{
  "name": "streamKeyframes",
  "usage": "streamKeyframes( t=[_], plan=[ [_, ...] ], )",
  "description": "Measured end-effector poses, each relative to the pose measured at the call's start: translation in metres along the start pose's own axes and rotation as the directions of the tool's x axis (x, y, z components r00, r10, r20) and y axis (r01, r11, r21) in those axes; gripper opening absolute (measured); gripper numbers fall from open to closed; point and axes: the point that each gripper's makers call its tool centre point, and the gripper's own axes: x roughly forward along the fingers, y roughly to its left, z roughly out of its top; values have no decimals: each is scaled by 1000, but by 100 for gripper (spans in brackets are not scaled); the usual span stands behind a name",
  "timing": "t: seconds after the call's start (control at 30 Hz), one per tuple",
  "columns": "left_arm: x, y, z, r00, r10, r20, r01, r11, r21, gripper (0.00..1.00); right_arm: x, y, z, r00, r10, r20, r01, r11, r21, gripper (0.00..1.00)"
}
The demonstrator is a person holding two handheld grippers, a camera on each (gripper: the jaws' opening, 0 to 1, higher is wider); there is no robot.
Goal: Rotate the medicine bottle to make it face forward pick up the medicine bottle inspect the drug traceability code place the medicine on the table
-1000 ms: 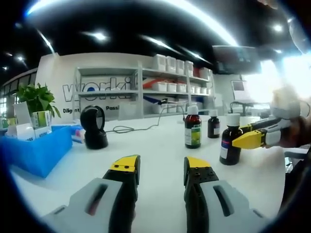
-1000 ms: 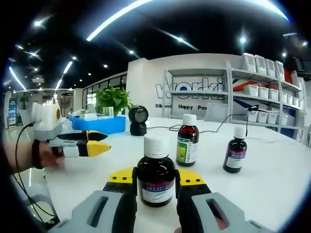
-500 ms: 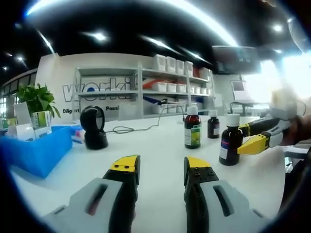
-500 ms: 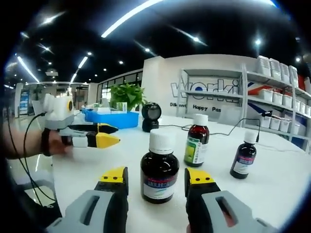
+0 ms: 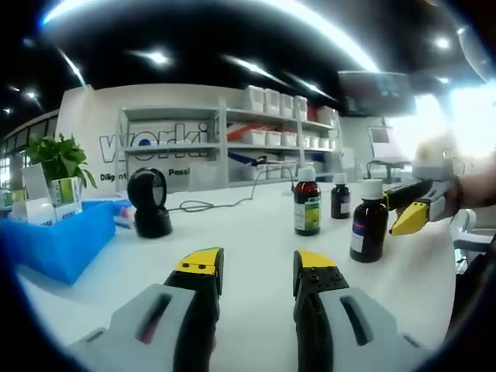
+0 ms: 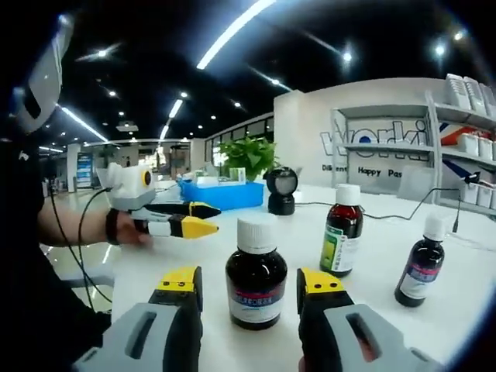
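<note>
White tabletop [image 6: 480,279], largest thing in frame. On it stands the dark brown glass medicine bottle with white cap [image 6: 256,271], upright, label toward the right gripper view.

Change: a second ago the right gripper [image 6: 253,280] was clamped on that bottle; now its yellow-tipped jaws are spread, clear of the glass on both sides. Judgement: turning step looks finished, pick-up is next.

Left gripper [image 5: 258,262]: jaws apart, holding nothing, well apart from the bottle over bare table.
</note>
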Motion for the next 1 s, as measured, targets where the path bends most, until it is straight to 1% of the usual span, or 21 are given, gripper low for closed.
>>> streamKeyframes(
  t=[0.03, 0.07, 0.13, 0.2, 0.23, 0.27, 0.4, 0.5, 0.57, 0.7, 0.8, 0.9, 0.97, 1.0],
  plan=[
    [0, 0, 0, 1000, 0, 0, 0, 1000, 0, 27, -2, -2, 2, 1000, 27, 16, -27, 1000, -11, 45],
    [0, 0, 0, 1000, 0, -1, 0, 1000, 0, 27, -2, -3, 2, 999, 34, 13, -34, 999, -11, 45],
    [0, 0, -1, 1000, 0, -5, 0, 1000, 3, 27, -1, 1, 2, 996, 93, -3, -93, 994, -61, 45],
    [0, 0, -2, 1000, 0, -8, 0, 1000, 5, 27, 0, 2, 2, 992, 122, -16, -123, 987, -102, 45],
    [1, 0, -2, 1000, 0, -9, 0, 1000, 5, 27, 0, 3, 2, 991, 134, -11, -134, 986, -97, 44],
    [1, 0, -2, 1000, 1, -10, -1, 1000, 6, 27, 1, 4, 1, 987, 159, -17, -160, 983, -90, 44],
    [1, 0, -3, 1000, 3, -15, -3, 1000, 8, 27, 4, 14, 1, 963, 267, -26, -268, 961, -64, 43],
    [1, 1, -3, 1000, 3, -16, -3, 1000, 9, 27, 5, 15, -1, 950, 311, -30, -312, 949, -52, 43],
    [1, 1, -3, 1000, 4, -14, -4, 1000, 9, 27, 6, 15, -3, 942, 334, -38, -335, 941, -41, 42],
    [1, 1, -3, 1000, 2, -14, -2, 1000, 12, 27, 9, 12, -3, 927, 373, -40, -373, 928, 16, 39],
    [1, 1, -4, 1000, -4, -18, 4, 1000, 13, 27, 9, 14, -3, 918, 394, -48, -394, 919, 11, 37],
    [2, 0, -5, 1000, -7, -19, 8, 1000, 13, 27, 9, 12, -8, 912, 404, -72, -405, 914, -3, 34],
    [2, 0, -5, 1000, -8, -19, 8, 1000, 14, 27, 10, 11, -10, 908, 411, -79, -412, 911, 1, 30],
    [2, 0, -5, 1000, -8, -19, 8, 1000, 14, 27, 10, 10, -10, 910, 407, -79, -409, 913, 1, 28]
  ],
)
